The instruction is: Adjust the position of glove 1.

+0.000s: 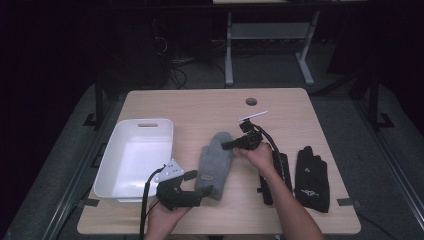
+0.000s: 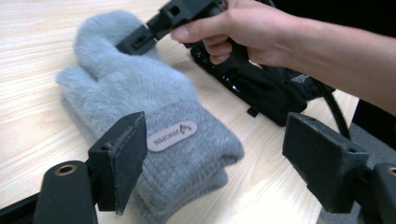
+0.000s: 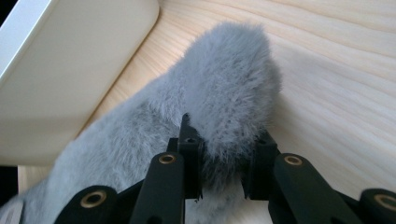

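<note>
Two tools: each hand holds a black two-jaw gripper above a light wooden table (image 1: 210, 107).
Mitten: one fluffy grey wool mitten (image 1: 215, 162) lies flat near the table's middle, just beside a white plastic tub (image 1: 117, 192); an oval label is on its ribbed cuff.
Right gripper (image 3: 223, 175): clenched on the mitten's soft thumb.
Left gripper (image 2: 215, 163): released, its flat padded jaws stand wide around the cuff.
Beside: smooth black gloves (image 1: 311, 180) lie to the right.

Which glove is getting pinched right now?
The fluffy grey mitten in the middle of the table. The right gripper squeezes its thumb. The black gloves lie flat on the right side, untouched.
</note>
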